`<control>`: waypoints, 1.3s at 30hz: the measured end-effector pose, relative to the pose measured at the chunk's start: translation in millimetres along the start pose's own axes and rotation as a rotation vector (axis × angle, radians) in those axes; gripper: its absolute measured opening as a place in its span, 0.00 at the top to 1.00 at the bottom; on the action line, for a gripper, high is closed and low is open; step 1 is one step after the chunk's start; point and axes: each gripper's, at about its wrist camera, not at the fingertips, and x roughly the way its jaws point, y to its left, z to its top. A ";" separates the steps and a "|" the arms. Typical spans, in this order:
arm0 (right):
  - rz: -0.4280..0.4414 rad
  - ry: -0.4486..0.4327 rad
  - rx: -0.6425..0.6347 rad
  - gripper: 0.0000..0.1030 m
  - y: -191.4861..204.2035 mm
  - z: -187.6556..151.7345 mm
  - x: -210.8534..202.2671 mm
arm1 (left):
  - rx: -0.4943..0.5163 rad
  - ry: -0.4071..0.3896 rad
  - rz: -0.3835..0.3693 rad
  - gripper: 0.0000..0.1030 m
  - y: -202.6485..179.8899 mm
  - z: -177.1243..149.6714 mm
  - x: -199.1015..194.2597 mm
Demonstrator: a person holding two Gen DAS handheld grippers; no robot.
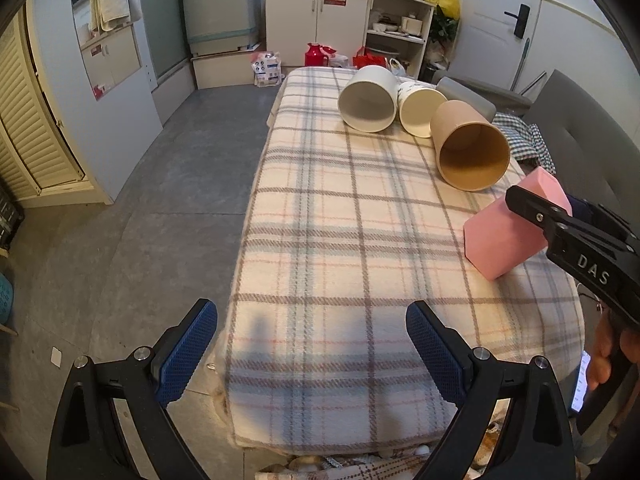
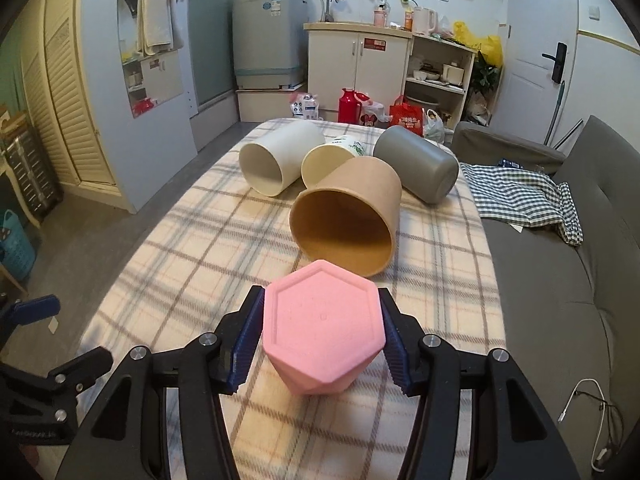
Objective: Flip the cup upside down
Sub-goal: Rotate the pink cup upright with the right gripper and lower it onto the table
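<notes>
A pink hexagonal cup [image 2: 322, 330] stands upside down, base up, on the plaid cloth near the table's right front. My right gripper [image 2: 320, 340] is shut on it, one blue pad on each side. In the left wrist view the pink cup [image 1: 512, 226] appears tilted, with the right gripper's black fingers [image 1: 536, 210] on it. My left gripper [image 1: 312, 344] is open and empty, hovering over the table's near left edge.
Several cups lie on their sides at the far end: a white cup [image 2: 276, 160], a printed paper cup [image 2: 332, 156], a tan cup [image 2: 348, 216] and a grey cup [image 2: 420, 164]. A grey sofa [image 2: 560, 280] with a checked cloth lies right of the table.
</notes>
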 end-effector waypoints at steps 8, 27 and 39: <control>0.004 0.014 0.028 0.47 -4.6 1.1 -2.1 | 0.011 -0.015 0.006 0.05 -5.6 -0.9 -10.3; 0.022 -0.040 0.069 0.41 -17.7 7.0 -35.0 | 0.037 -0.049 0.009 0.05 -21.6 -1.3 -31.7; 0.004 -0.131 0.102 0.41 -35.0 1.9 -94.3 | 0.065 -0.161 0.001 0.05 -41.5 5.2 -70.3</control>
